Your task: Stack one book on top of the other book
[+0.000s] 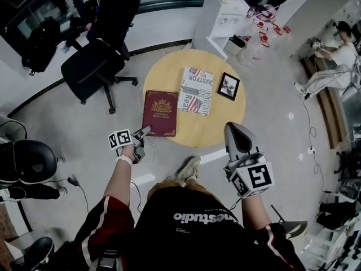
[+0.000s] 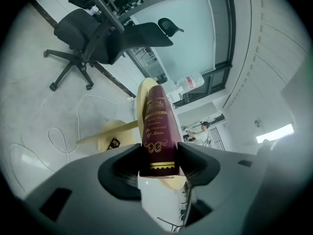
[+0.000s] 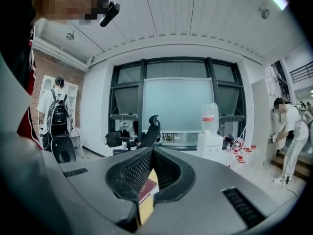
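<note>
A maroon book (image 1: 159,113) with gold print lies at the left of the round yellow table (image 1: 169,66). To its right lies a book with a flag-patterned cover (image 1: 196,90). My left gripper (image 1: 144,131) is at the maroon book's near left corner. In the left gripper view the book's spine end (image 2: 157,121) fills the gap, and the left gripper (image 2: 159,153) is shut on it, one pad on each cover. My right gripper (image 1: 234,127) hovers at the table's near right edge. In its own view the right gripper (image 3: 151,153) is shut and holds nothing.
A small black picture frame (image 1: 228,86) lies on the table, right of the flag book. A black office chair (image 1: 93,61) stands to the left. A white shelf unit (image 1: 220,18) and a water bottle (image 1: 251,52) stand behind. A person (image 1: 338,55) is at the far right.
</note>
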The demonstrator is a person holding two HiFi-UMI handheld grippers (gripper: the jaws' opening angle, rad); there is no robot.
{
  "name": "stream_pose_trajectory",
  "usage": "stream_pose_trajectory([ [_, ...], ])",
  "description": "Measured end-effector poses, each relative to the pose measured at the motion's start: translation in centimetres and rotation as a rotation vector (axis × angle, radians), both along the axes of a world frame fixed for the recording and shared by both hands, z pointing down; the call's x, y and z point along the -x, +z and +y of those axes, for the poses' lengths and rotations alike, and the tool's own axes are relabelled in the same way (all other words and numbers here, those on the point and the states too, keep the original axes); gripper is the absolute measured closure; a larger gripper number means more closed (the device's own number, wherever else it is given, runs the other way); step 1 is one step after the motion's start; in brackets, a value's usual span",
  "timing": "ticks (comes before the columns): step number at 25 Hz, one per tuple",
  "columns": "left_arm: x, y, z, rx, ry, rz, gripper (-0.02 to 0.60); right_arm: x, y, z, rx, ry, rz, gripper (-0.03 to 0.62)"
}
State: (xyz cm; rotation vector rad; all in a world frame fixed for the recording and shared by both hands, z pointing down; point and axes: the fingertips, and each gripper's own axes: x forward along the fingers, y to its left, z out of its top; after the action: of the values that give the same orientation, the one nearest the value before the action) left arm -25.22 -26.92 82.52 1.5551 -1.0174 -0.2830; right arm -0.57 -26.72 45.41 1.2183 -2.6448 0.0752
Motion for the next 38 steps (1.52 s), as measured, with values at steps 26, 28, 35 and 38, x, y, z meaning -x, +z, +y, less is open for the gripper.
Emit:
stream_pose_trajectory([
  [26,-3.3,-14.7,3.4,-0.192,-0.003,0.123,0.342,-2.7,-4.3,6.4,-0.095,0.041,-0.073,0.569],
  [28,-4.0,-15.4,3.5,-0.194,0.008,0.12,0.342,-2.9,-4.8,6.8,-0.105,0.05,-0.078,0.569],
  [35,-6.4,-17.9,2.3,-0.217,0.023,0.129,0.345,-5.0,-6.2,7.1,-0.128,0.082,-0.094,0.569],
  [38,-7.8,-18.4,1.3,-0.221,0.017,0.143,0.345,-6.5,-6.1,6.6,-0.13,0.094,-0.11,0.568],
])
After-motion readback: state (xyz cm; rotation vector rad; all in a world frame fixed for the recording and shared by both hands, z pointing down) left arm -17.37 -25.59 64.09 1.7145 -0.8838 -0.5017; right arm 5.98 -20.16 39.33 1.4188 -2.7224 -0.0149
